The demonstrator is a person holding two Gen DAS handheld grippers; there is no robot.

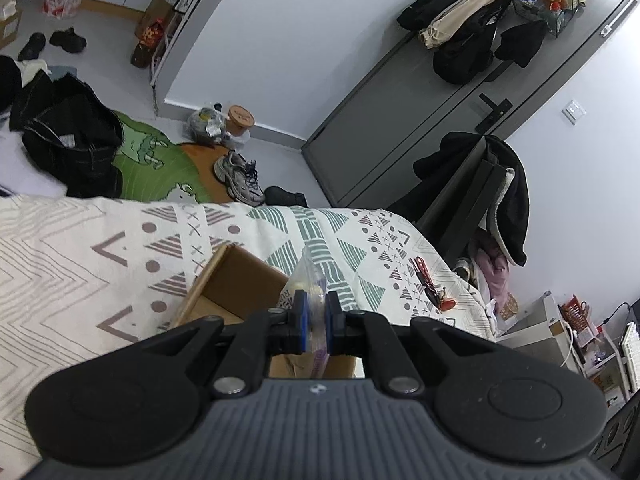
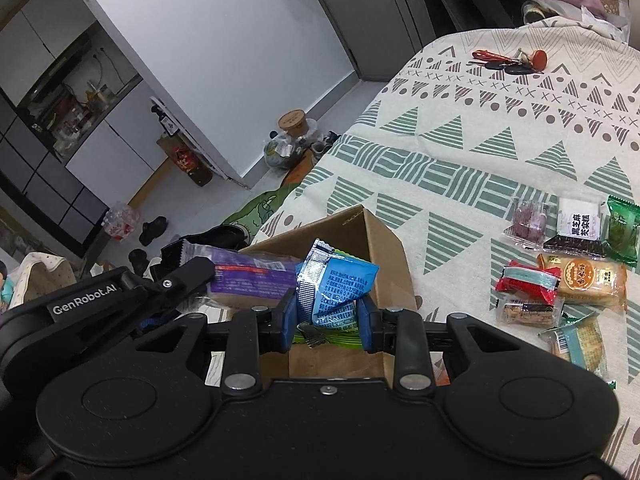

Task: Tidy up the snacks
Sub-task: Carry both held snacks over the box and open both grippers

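An open cardboard box (image 2: pixel 384 252) stands on the patterned cloth (image 2: pixel 480 152). Over its opening my right gripper (image 2: pixel 328 318) is shut on a crumpled blue snack packet (image 2: pixel 338 284). A green packet (image 2: pixel 340 338) lies inside the box below it. At the left, my left gripper (image 2: pixel 192 276) holds a purple-labelled snack packet (image 2: pixel 256 280) flat over the box's left rim. In the left wrist view the left gripper (image 1: pixel 316 314) is shut on that clear-edged packet (image 1: pixel 310 276), with the box (image 1: pixel 240 276) just beyond it.
Several loose snack packets (image 2: pixel 576 276) lie on the cloth to the right of the box. A bunch of keys (image 2: pixel 508 64) rests near the far edge. Beyond the cloth's edge are shoes (image 1: pixel 240 178), a black bag (image 1: pixel 72 140) and a chair (image 1: pixel 472 192) draped with clothes.
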